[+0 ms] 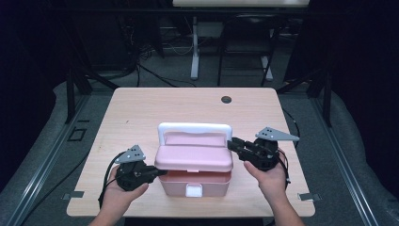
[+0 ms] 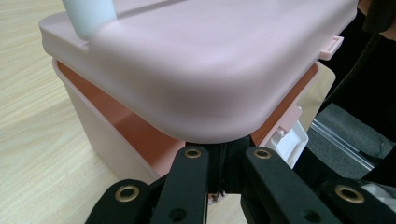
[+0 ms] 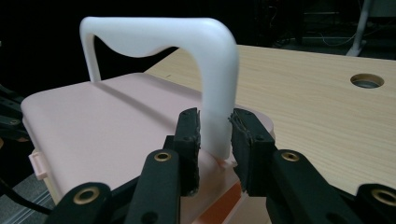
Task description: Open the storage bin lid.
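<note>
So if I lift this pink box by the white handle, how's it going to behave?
Probably stiff: the white handle stands upright as a rigid moulded arch between the right gripper fingers. The pink lid sits raised off the box base with a gap showing, so the lid may lift alone. The smooth plastic could slip.
</note>
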`<state>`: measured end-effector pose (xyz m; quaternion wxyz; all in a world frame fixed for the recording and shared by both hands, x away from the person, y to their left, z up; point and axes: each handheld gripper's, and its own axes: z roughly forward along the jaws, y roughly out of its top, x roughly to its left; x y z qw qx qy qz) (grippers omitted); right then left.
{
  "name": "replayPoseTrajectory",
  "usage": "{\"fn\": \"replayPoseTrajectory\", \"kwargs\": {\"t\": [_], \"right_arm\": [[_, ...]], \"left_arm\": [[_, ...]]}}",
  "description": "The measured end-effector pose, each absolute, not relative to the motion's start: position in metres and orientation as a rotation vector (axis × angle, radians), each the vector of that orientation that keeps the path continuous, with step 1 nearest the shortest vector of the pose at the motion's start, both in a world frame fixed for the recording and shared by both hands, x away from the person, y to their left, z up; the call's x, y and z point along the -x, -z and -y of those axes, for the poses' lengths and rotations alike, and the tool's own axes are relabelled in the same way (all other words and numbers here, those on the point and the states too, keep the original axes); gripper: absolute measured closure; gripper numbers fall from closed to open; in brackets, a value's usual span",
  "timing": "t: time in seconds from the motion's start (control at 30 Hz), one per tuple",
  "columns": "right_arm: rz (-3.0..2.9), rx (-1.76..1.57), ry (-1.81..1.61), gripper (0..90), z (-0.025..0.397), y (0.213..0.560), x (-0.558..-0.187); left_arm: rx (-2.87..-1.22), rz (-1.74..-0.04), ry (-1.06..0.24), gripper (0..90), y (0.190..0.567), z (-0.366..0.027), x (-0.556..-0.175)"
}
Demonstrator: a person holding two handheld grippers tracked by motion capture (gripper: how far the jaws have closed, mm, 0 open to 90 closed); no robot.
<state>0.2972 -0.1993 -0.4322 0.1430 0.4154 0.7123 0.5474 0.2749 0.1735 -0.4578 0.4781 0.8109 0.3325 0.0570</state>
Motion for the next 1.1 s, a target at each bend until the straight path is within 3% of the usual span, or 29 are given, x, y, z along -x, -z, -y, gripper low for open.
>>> {"fn": "replayPoseTrajectory", "kwargs": {"t": [0.37, 0.77, 1.1], "right_arm": [[-2.046, -1.199, -1.545, 78.8, 0.214, 0.433, -0.284], [-2.056, -1.263, -1.468, 77.9, 0.224, 0.453, -0.274], [-2.144, -1.217, -1.468, 89.6, 0.211, 0.468, -0.268]], "left_arm": [[-1.980, -0.802, -0.159, 89.6, 0.446, -0.172, -0.279], [-1.976, -0.802, -0.178, 89.6, 0.430, -0.171, -0.285], [-1.952, -0.805, -0.183, 89.6, 0.422, -0.170, -0.291]]}}
